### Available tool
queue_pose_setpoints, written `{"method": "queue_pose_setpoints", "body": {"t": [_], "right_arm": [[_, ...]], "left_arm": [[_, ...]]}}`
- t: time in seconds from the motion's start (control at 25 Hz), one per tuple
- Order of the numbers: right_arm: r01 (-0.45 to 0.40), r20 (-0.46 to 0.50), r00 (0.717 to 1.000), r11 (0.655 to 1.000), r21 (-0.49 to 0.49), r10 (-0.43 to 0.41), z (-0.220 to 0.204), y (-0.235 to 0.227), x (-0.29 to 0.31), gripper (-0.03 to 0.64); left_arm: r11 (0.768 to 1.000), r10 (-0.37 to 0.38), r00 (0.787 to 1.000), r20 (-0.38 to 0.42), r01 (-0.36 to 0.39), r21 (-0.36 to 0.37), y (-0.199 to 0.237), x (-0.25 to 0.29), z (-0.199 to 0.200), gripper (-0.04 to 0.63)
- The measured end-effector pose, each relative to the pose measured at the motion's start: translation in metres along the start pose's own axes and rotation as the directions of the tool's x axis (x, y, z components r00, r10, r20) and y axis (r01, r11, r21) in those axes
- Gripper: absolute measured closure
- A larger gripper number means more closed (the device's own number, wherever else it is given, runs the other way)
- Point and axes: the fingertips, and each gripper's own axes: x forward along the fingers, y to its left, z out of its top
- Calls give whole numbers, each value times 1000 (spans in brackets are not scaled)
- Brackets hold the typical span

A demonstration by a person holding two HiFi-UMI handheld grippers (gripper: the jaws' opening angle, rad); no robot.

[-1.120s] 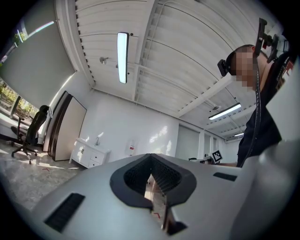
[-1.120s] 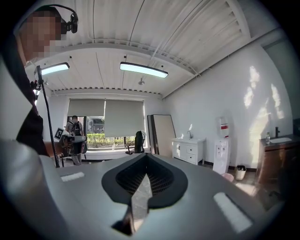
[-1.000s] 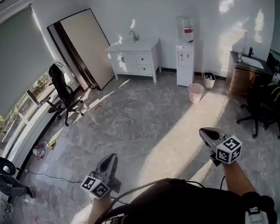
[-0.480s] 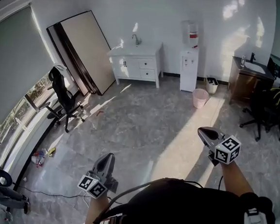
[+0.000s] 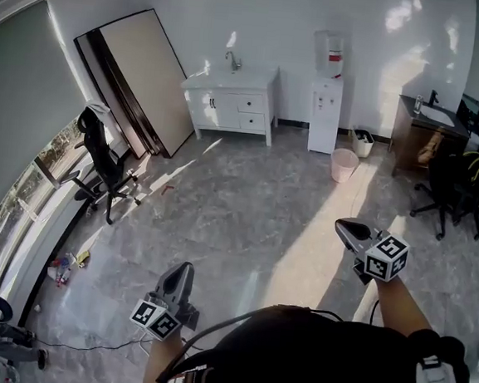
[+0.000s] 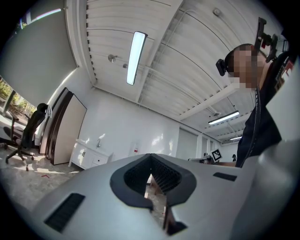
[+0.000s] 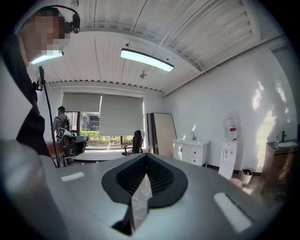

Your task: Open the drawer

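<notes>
While the drawer (image 5: 251, 104) sits in the cabinet (image 5: 217, 109) by the far wall, well apart, left tool (image 5: 184, 268) and right tool (image 5: 343, 228) are closed, empty (presumably nothing within reach to grip).

Black top (image 5: 316, 360), grey left claw (image 5: 186, 267), right claw (image 5: 339, 224)

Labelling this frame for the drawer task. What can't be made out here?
- Head view: the white sink cabinet is far off. Its drawer handles are too small to see, and whether any drawer is ajar cannot be told.
- Head view: the brown sink cabinet is partly hidden by the black office chair.
- Left gripper view: most of the floor ahead is hidden by the left gripper body.
</notes>
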Motion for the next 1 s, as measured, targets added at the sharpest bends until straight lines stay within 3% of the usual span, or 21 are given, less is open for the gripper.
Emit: {"method": "queue_pose_setpoints", "body": {"t": [0.4,0.6,0.8,1.0], "right_arm": [[-84,-12,996,996,14,84,-4,-50,65,615],[-101,0,995,995,13,101,14,-114,84,615],[-132,-6,991,991,-4,132,24,-181,88,615],[-151,-7,989,988,-16,151,33,-237,95,615]], "left_arm": [[998,61,998,-9,-60,21,36,50,-10,594],[995,90,996,-18,-89,43,40,107,-17,594],[996,89,995,41,-90,7,18,176,-19,594],[993,113,993,25,-113,25,20,231,-35,594]]}}
